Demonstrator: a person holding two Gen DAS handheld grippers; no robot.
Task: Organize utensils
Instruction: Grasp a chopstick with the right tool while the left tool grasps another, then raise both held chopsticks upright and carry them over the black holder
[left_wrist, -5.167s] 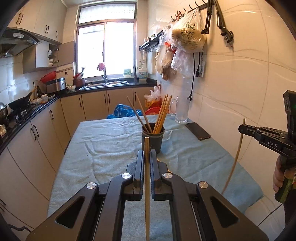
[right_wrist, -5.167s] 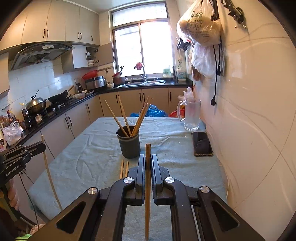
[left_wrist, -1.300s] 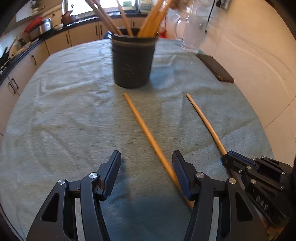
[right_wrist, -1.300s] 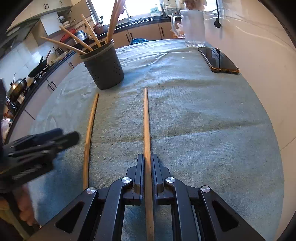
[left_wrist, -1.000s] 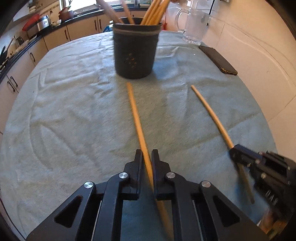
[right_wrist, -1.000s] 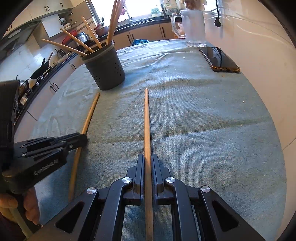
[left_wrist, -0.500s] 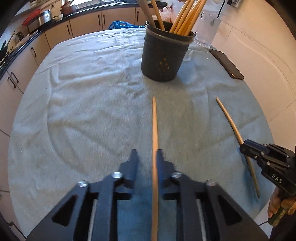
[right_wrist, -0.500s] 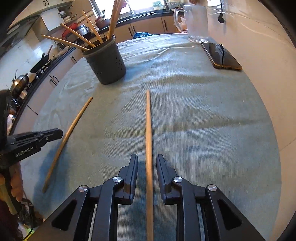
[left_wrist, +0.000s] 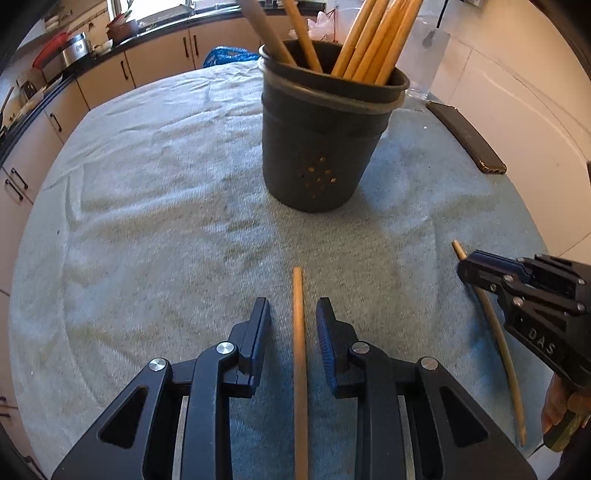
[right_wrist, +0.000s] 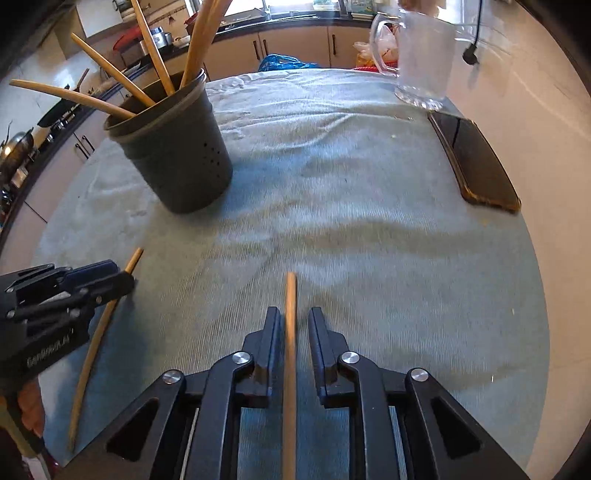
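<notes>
A dark grey utensil cup (left_wrist: 325, 147) with several wooden chopsticks stands on the blue-grey cloth; it also shows in the right wrist view (right_wrist: 177, 155). My left gripper (left_wrist: 293, 317) is open, with one wooden chopstick (left_wrist: 298, 354) lying on the cloth between its fingers. My right gripper (right_wrist: 291, 325) is open around a second chopstick (right_wrist: 290, 354), also on the cloth. The right gripper (left_wrist: 524, 295) shows in the left wrist view over that second chopstick (left_wrist: 506, 362). The left gripper (right_wrist: 66, 288) shows at the left of the right wrist view.
A black phone (right_wrist: 476, 162) lies at the table's right edge by the wall. A glass mug (right_wrist: 421, 51) stands behind it. The cloth-covered table (left_wrist: 147, 206) drops off at left and front. Kitchen cabinets run along the far side.
Both grippers have opened and let go of their chopsticks, which now lie on the cloth. Both have moved forward, closer to the cup.
</notes>
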